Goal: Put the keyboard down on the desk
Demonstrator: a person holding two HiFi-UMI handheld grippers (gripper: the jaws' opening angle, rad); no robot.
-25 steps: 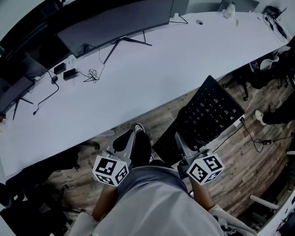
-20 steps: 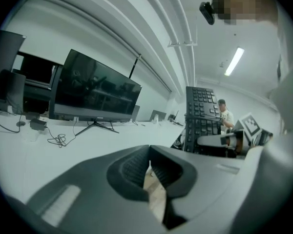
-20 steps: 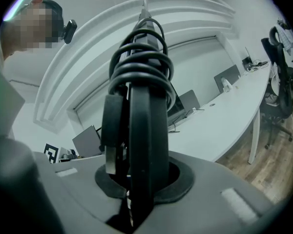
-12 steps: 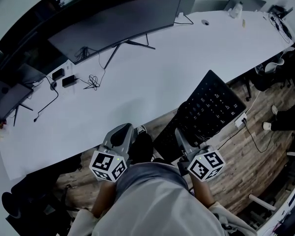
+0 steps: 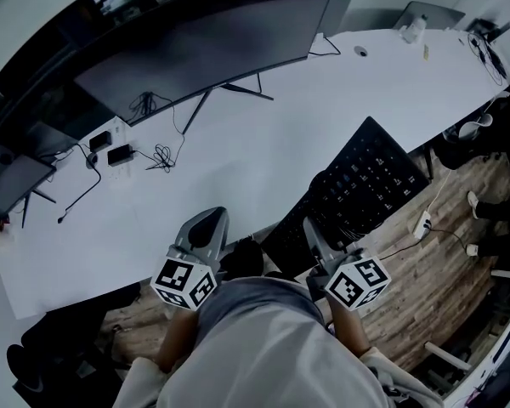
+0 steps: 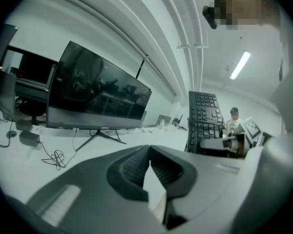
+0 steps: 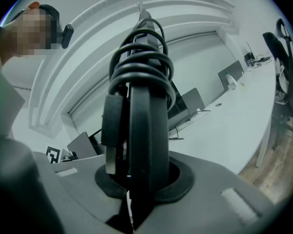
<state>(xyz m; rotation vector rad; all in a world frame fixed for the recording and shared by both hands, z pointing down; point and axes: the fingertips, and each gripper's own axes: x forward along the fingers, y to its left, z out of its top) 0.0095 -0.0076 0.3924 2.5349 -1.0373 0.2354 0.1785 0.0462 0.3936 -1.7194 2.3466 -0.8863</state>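
Note:
A black keyboard [image 5: 361,185] stands on edge, tilted, over the front edge of the white desk [image 5: 263,155]. My right gripper [image 5: 311,230] is shut on its near end. In the right gripper view the keyboard [image 7: 136,130] is edge-on between the jaws, with its black cable [image 7: 142,57] coiled round it. My left gripper [image 5: 211,224] hovers at the desk's front edge, left of the keyboard, shut with nothing in it. In the left gripper view its pads [image 6: 136,167] meet, and the keyboard [image 6: 204,121] stands upright to the right.
A wide curved monitor [image 5: 195,49] on a thin stand occupies the back of the desk, with adapters and tangled cables [image 5: 123,151] to its left. Laptops [image 5: 429,14] and a bottle sit at the far right. A power strip [image 5: 422,225] lies on the wooden floor.
Both grippers have moved forward toward the desk. The keyboard has travelled with the right gripper and now reaches over the desk's edge. The left gripper now overlaps the desk front.

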